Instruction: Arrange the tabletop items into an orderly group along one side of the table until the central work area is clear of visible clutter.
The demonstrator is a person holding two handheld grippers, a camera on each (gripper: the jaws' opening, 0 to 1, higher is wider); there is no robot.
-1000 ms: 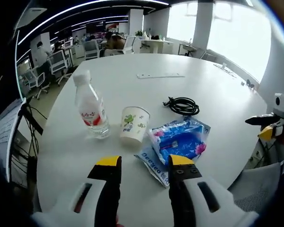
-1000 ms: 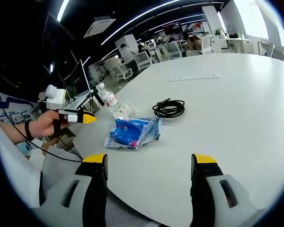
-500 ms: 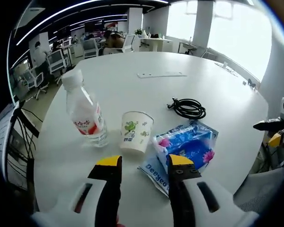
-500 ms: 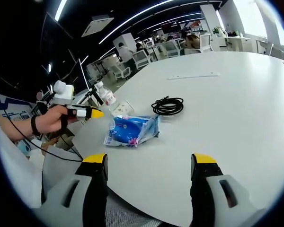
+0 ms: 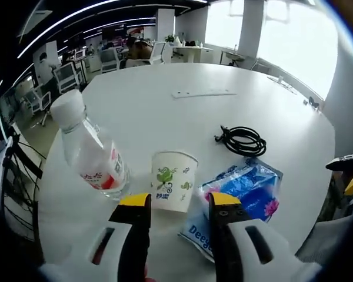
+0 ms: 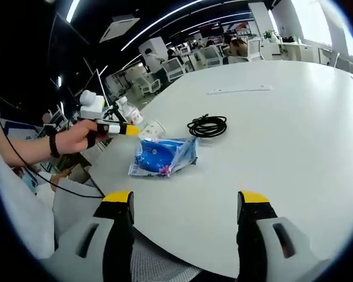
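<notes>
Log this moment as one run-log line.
left tool: open, nearing paper cup | right tool: open, idle | water bottle, tissue pack, cable coil: on table, unsorted

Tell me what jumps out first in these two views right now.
In the left gripper view, the paper cup with green print stands right ahead of the open left tongs, with the water bottle on its left and the blue tissue pack on its right. Beyond the pack lies a coiled black cable on the round white table. The right tongs hang open over the table's near edge.
</notes>
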